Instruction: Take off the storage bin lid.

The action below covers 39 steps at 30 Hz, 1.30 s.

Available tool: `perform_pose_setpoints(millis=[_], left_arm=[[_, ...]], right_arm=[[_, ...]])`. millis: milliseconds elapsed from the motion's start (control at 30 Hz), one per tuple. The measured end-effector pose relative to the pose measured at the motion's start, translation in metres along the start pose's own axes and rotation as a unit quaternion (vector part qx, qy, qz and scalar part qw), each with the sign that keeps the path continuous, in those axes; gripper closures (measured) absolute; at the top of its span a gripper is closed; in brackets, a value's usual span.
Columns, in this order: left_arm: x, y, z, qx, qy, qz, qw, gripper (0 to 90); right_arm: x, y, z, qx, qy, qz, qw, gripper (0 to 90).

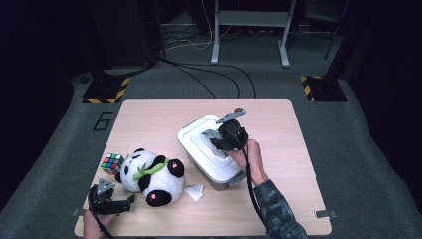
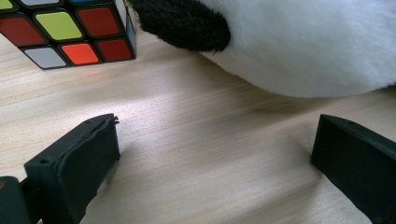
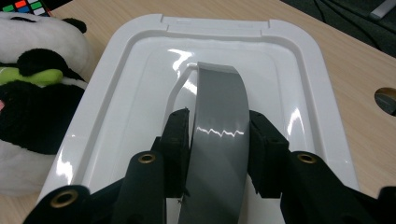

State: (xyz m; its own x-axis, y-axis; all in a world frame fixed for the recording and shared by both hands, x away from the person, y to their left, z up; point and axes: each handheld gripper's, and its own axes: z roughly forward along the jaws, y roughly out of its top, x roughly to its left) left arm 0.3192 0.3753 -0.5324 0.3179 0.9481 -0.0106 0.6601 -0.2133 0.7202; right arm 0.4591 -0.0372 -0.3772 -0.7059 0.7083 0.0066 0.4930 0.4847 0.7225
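Wooden worktop (image 1: pixel 278 209): right gripper (image 3: pixel 219 140) clamped on grey lid handle (image 3: pixel 219 107); box lid (image 3: pixel 130 107) stiff, glossy, probably slippery; left gripper (image 2: pixel 215 154) released.

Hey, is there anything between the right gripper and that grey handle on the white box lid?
Nothing visible. The right gripper is already shut on the grey handle of the white lid, with a pad pressed against each side. The plush panda lies on the table beside the box, clear of the grip.
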Motion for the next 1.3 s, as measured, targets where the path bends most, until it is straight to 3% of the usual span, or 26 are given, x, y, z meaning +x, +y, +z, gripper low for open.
perform_pose_setpoints(millis=[167, 467, 833, 1300], left_arm=[[0.0, 0.0, 0.0, 0.0, 0.0, 0.0, 1.0, 0.6], [0.0, 0.0, 0.0, 0.0, 0.0, 0.0, 1.0, 0.6], [0.0, 0.0, 0.0, -0.001, 0.0, 0.0, 1.0, 0.6], [0.0, 0.0, 0.0, -0.002, 0.0, -0.001, 1.0, 0.6]], right_arm=[[0.0, 0.0, -0.002, -0.004, 0.0, 0.011, 0.9999, 64.6], [0.003, 0.005, -0.012, -0.016, -0.005, 0.004, 0.9998, 66.0], [0.004, 0.011, -0.032, -0.035, -0.012, -0.011, 0.9993, 66.1], [0.0, 0.015, -0.058, -0.06, -0.021, -0.006, 0.9979, 66.2]])
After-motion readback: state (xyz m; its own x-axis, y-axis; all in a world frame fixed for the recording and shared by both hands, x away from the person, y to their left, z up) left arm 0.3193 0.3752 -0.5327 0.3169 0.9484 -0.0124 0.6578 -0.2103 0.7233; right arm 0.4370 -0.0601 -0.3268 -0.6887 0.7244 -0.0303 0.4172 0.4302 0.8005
